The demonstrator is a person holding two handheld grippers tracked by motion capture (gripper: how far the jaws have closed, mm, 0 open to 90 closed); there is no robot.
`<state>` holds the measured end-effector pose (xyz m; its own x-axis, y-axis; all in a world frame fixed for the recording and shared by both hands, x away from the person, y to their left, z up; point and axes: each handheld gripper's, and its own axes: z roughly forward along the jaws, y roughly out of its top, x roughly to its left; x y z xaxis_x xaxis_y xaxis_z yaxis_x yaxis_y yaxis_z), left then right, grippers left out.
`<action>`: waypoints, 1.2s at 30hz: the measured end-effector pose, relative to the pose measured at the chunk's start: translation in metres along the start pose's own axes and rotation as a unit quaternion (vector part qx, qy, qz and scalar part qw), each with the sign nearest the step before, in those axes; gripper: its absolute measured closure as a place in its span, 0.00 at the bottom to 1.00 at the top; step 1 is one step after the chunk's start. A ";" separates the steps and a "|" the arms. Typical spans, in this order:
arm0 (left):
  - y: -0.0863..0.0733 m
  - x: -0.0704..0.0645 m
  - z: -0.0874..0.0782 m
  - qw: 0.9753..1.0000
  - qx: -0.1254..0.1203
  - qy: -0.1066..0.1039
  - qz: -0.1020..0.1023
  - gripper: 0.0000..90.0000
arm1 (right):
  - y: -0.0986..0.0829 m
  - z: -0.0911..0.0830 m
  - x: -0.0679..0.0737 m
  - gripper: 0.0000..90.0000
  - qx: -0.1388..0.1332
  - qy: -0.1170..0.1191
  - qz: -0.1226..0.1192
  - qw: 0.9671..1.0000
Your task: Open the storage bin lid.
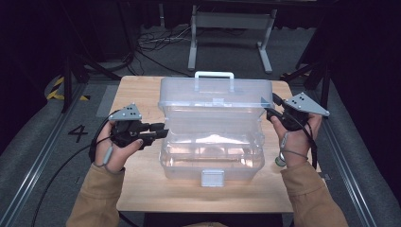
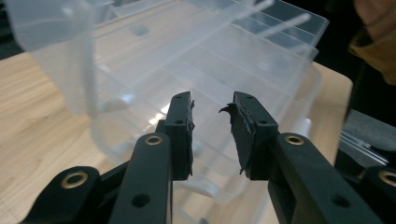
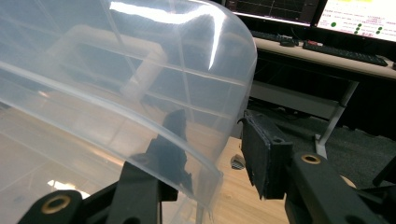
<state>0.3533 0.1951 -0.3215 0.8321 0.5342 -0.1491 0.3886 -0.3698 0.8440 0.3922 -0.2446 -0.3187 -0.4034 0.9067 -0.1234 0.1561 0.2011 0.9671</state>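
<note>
A clear plastic storage box (image 1: pixel 210 158) stands on the wooden table (image 1: pixel 142 189) with its lid (image 1: pixel 215 97) tilted up and back; the white handle (image 1: pixel 214 75) is on top and a latch (image 1: pixel 212 177) at the front. My left gripper (image 1: pixel 163 130) sits by the box's left wall, open, with nothing between its jaws (image 2: pixel 212 116); the box (image 2: pixel 140 70) lies just past them. My right gripper (image 1: pixel 269 111) is at the lid's right end. It is open (image 3: pixel 215 121), with the lid's edge (image 3: pixel 116 70) between the jaws, one jaw seen through the plastic.
The box looks empty inside. Table edges lie close on both sides of the hands. A grey metal stand (image 1: pixel 231 21) and cables (image 1: pixel 156 42) are on the floor behind the table. A desk with a keyboard (image 3: pixel 345 51) and monitors lies beyond.
</note>
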 end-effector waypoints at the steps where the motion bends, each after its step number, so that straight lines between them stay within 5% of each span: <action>1: -0.001 -0.004 0.000 1.000 0.003 -0.006 0.003 0.76 | 0.001 0.001 0.000 0.68 -0.001 -0.001 0.002 1.000; 4: -0.005 -0.015 0.004 0.999 0.023 -0.027 0.017 0.74 | 0.003 0.004 -0.001 0.68 -0.002 -0.004 0.004 1.000; 10: -0.011 -0.026 0.006 0.999 0.010 -0.009 0.034 0.65 | 0.007 0.010 -0.002 0.69 -0.001 -0.011 0.009 1.000; 16: -0.015 -0.030 -0.001 0.999 0.010 -0.027 0.032 0.64 | 0.010 0.015 -0.003 0.71 0.000 -0.020 0.006 1.000; 22: -0.024 -0.036 0.004 0.997 0.036 -0.046 0.040 0.64 | 0.015 0.021 -0.004 0.75 0.007 -0.031 0.004 0.999; 25: -0.029 -0.040 0.010 0.994 0.072 -0.067 0.050 0.63 | 0.018 0.023 -0.007 0.77 0.013 -0.031 0.007 0.999; 29: -0.034 -0.043 0.023 0.989 0.112 -0.070 0.060 0.61 | 0.020 0.026 -0.011 0.79 0.016 -0.022 0.018 0.999; 36: -0.041 -0.038 0.041 0.987 0.136 -0.062 0.052 0.61 | 0.022 0.028 -0.012 0.80 0.026 -0.025 0.016 0.999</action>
<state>0.3219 0.1588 -0.3712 0.9089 0.3910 -0.1450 0.3757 -0.6170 0.6915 0.4260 -0.2403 -0.3020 -0.3521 0.9302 -0.1040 0.2161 0.1889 0.9579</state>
